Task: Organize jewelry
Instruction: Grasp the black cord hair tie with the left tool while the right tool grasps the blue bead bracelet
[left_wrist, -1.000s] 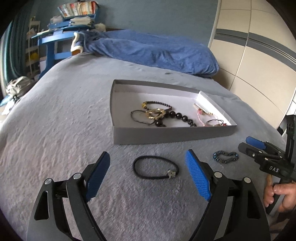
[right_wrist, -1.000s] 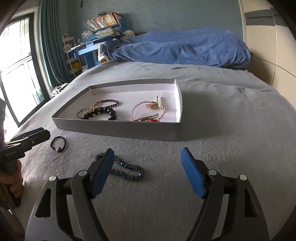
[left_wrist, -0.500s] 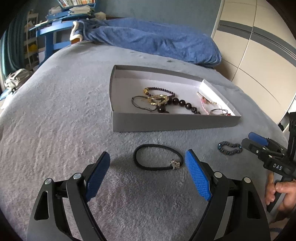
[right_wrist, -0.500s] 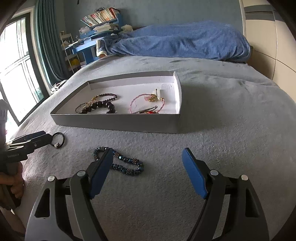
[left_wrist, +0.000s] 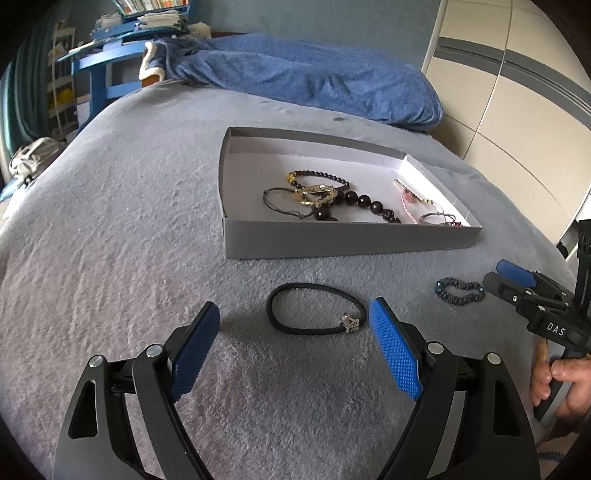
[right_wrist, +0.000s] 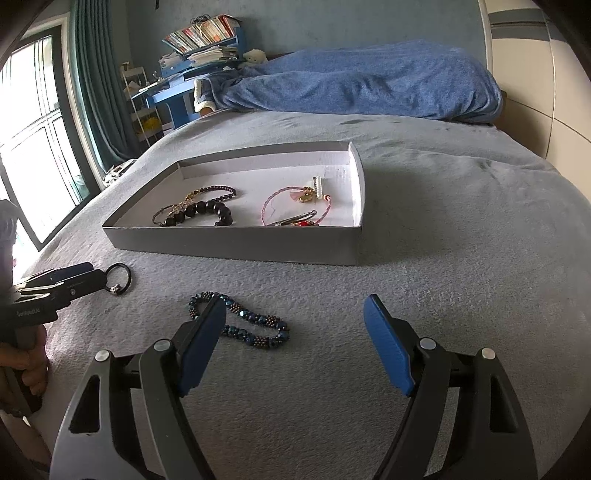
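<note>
On the grey bed (left_wrist: 110, 258), two bracelets lie outside the box (left_wrist: 332, 240). The left gripper (left_wrist: 291, 325) has its jaws spread wide around the black cord bracelet (left_wrist: 314, 314), and the right gripper (right_wrist: 295, 325) has its jaws spread wide by the blue bead bracelet (right_wrist: 240, 326). It looks like pick-up time. Next, each must go lower, pinch softly, and lift. The box holds dark beads (left_wrist: 354, 199), a gold piece (left_wrist: 314, 194), and pink bracelets (right_wrist: 291, 206).
</note>
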